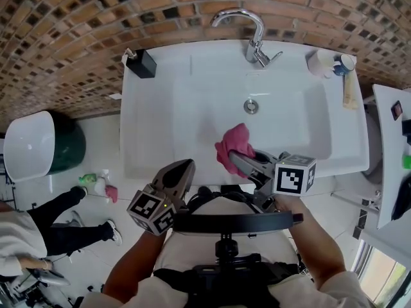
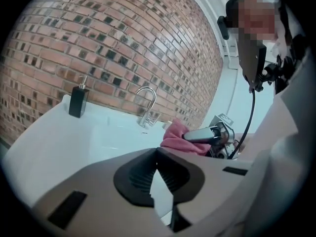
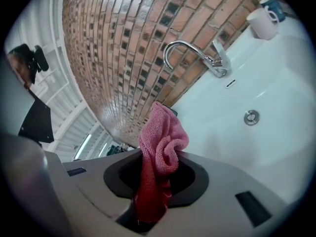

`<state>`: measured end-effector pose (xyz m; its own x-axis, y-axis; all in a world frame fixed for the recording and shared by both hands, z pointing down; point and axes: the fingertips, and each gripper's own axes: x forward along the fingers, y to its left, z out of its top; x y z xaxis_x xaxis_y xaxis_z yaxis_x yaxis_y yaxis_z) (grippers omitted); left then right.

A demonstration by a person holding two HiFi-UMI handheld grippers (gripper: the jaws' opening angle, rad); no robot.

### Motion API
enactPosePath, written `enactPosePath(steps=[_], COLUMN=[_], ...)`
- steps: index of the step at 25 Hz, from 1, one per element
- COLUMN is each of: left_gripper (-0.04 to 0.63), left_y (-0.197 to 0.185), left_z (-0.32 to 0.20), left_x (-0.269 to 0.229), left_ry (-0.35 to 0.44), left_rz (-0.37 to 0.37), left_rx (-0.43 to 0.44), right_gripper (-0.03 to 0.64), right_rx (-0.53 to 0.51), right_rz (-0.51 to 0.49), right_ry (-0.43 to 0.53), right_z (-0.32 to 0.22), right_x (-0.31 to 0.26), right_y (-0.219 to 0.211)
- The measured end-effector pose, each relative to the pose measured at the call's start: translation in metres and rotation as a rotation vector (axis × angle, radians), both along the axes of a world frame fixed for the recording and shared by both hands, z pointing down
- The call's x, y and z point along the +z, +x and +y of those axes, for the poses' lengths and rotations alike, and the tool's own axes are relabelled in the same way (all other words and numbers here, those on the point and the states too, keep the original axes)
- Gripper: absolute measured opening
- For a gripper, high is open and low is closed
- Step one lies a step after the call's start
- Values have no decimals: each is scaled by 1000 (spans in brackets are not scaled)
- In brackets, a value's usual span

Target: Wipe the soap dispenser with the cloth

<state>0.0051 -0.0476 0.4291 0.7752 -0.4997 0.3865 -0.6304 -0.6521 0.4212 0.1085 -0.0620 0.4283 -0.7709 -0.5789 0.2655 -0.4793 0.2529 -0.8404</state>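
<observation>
The black soap dispenser (image 1: 140, 63) stands on the sink's back left corner; in the left gripper view the dispenser (image 2: 78, 101) is at the left, by the brick wall. A pink cloth (image 1: 232, 145) hangs over the basin, pinched in my right gripper (image 1: 239, 160); the cloth (image 3: 159, 157) bunches up between that gripper's jaws. My left gripper (image 1: 183, 171) is at the sink's front edge, left of the cloth, shut with nothing in it. The left gripper view also shows the cloth (image 2: 177, 138) off to the right.
A chrome tap (image 1: 252, 36) rises at the back of the white sink (image 1: 154, 127), with the drain (image 1: 251, 106) in the basin. A white mug (image 1: 321, 63) and bottles stand at the back right corner. A toilet (image 1: 29, 146) and a person's legs (image 1: 70, 220) are at left.
</observation>
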Motion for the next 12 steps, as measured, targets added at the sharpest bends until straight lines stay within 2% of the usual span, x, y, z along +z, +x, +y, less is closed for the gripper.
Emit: enactPosePath(steps=[2, 8, 12], left_gripper=[2, 2, 2], left_y=[-10, -52, -75], left_z=[10, 43, 74], left_x=[-4, -13, -17], left_ry=[-12, -7, -11], left_rz=[5, 67, 72], left_rx=[16, -2, 23], right_gripper=[113, 112, 112], right_rx=[23, -1, -8], right_rz=[4, 84, 78], right_ry=[5, 32, 65], right_z=[7, 45, 71], right_x=[-2, -12, -26], right_y=[-4, -50, -82])
